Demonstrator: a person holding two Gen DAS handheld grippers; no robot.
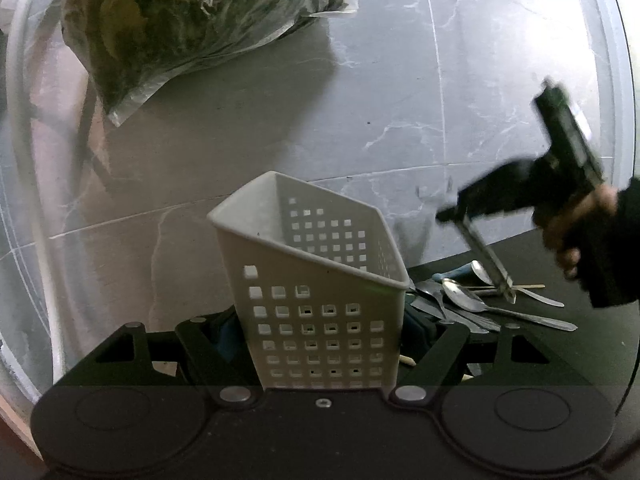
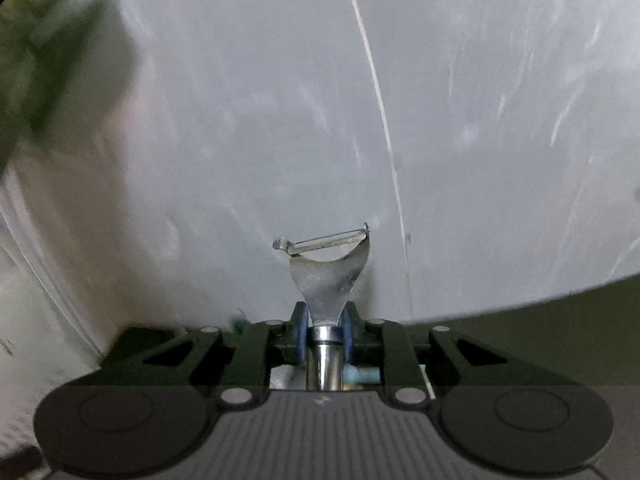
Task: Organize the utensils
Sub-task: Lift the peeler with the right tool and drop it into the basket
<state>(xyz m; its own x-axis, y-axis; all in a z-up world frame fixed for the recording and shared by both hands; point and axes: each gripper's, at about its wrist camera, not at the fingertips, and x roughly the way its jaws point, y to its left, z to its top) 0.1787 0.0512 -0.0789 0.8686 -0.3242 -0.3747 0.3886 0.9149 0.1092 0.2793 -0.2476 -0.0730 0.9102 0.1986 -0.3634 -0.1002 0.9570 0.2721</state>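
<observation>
Right hand-held gripper clamping peeler (blade up), left hand-held gripper gripping basket

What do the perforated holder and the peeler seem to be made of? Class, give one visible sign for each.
Holder: probably moulded plastic, matte off-white; thin uniform walls with neat square holes and rounded rims.
Peeler: looks like polished steel; silver, with bright reflections on the forked head and round handle. It is gripped in the right claw, while the left claw holds the holder.
</observation>
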